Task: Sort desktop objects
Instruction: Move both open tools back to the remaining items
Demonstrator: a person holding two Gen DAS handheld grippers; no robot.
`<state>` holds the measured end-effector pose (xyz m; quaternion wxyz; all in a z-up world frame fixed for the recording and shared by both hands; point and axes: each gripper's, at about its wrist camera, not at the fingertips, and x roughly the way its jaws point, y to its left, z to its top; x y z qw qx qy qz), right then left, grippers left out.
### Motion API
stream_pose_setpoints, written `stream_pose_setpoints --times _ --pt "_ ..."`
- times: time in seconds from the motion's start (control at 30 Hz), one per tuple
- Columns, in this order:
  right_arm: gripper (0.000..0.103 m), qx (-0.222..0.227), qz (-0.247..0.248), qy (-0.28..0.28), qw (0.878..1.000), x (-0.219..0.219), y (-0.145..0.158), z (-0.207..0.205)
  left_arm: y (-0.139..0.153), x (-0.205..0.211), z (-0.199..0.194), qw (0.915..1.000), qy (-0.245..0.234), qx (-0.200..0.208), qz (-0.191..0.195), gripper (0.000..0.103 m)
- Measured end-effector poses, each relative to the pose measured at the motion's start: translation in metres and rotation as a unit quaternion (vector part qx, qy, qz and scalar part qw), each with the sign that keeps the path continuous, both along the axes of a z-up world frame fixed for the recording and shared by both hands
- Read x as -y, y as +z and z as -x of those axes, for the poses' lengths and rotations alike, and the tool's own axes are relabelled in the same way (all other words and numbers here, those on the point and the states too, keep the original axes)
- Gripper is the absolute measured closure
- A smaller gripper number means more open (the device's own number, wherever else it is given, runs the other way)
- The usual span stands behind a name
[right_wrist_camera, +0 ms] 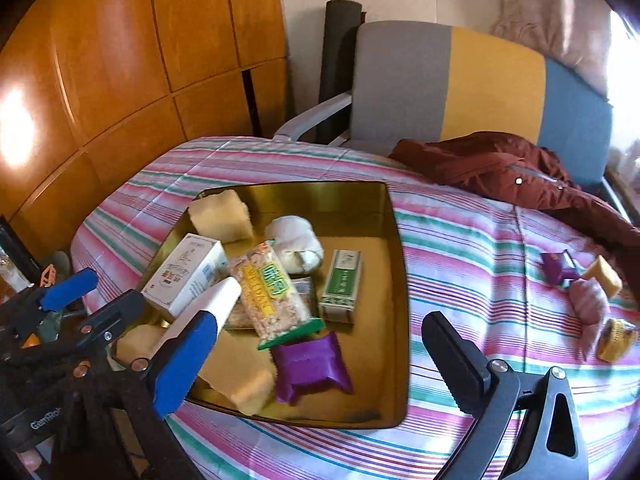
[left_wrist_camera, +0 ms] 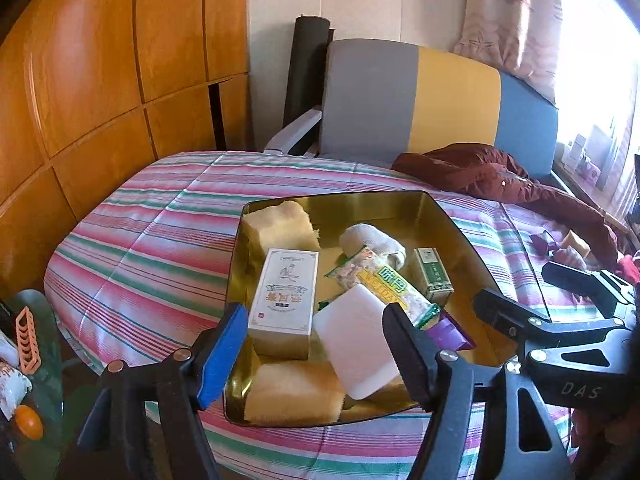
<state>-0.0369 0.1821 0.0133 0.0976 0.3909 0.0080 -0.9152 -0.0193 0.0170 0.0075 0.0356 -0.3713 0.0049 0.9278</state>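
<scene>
Our left gripper [left_wrist_camera: 312,344] stood partly open and empty over the tray [right_wrist_camera: 400,280]; our right gripper [right_wrist_camera: 320,364] gaped wide, empty too. Nearest lay the purple pouch [right_wrist_camera: 310,362], soft and slippery, we judged, best pinched across its middle. Beyond it, the stiff green box [right_wrist_camera: 340,286] invited a grip on its long sides.

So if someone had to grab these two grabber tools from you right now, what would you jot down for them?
Left gripper: open, empty, over the near end of the gold tray.
Right gripper: open wide, empty.
Done: white box, snack bar, green box, purple packet, sponges and white pad in the tray.
Left: small items loose on the striped cover, right of the tray.
</scene>
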Motion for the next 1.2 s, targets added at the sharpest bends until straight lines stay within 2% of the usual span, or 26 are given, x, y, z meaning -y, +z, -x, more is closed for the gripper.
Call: stream_pose_setpoints --times 0.6,1.2 --pt "0.001 -0.003 -0.004 -0.051 0.999 -0.052 -0.007 -0.011 0.01 -0.063 -0.007 0.9966 -0.076 -0.012 0.031 0.028" --pt "0.001 0.014 -0.015 -0.144 0.989 -0.145 -0.015 -0.018 0.007 -0.141 -0.005 0.9846 -0.168 -0.007 0.049 0.028"
